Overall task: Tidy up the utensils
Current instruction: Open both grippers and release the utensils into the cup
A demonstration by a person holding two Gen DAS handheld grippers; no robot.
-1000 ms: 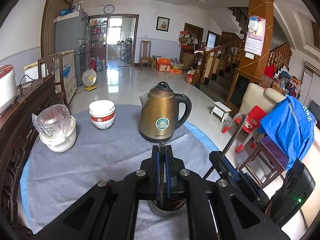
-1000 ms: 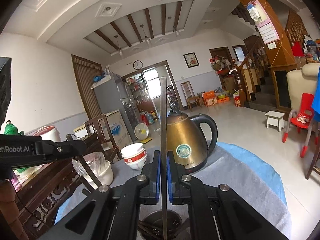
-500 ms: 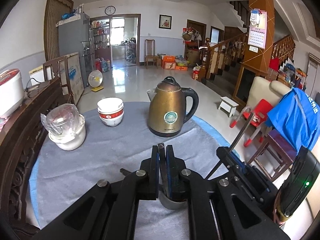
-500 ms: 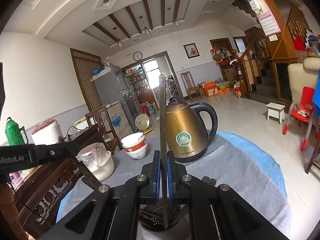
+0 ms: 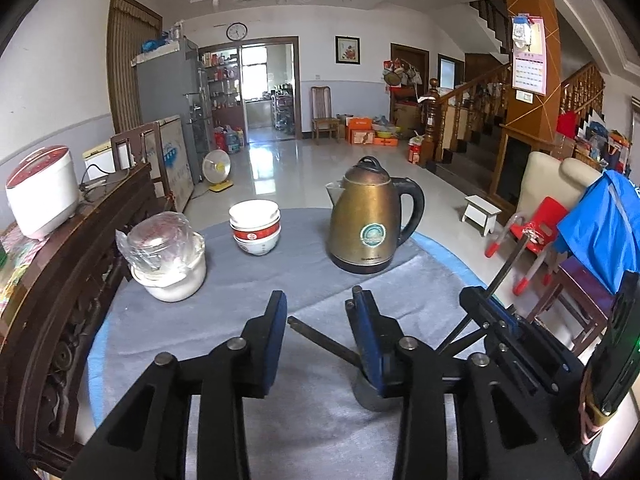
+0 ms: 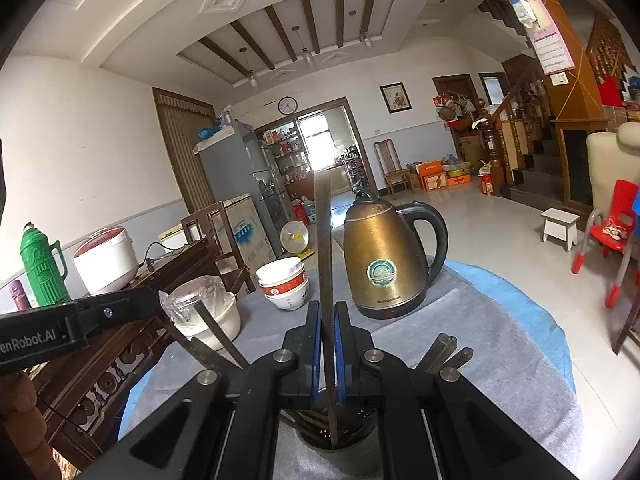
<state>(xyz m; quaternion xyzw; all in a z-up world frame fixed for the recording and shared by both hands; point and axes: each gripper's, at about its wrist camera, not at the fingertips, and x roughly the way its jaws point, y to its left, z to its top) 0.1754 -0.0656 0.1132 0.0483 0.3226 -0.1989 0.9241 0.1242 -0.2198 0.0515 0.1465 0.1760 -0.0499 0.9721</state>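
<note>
Left tongs (image 5: 318, 316) stand wide apart with nothing between them; your right tongs (image 6: 327, 350) pinch one upright chopstick (image 6: 325, 248) whose tip sits in the metal cup (image 6: 340, 446) in front of the kettle (image 6: 384, 258). Lower it straight, then let go only once it rests. Right view shows chopsticks inside the cup; left view shows only the cup's side and one chopstick (image 5: 320, 338) leaning out.

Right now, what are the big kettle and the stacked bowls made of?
The kettle looks like metal with a dull bronze-gold finish: it shows soft sheen and worn patches, and its handle looks like black plastic. The stacked bowls look like glazed ceramic, glossy white with a red band, though hard plastic can't be ruled out.
</note>
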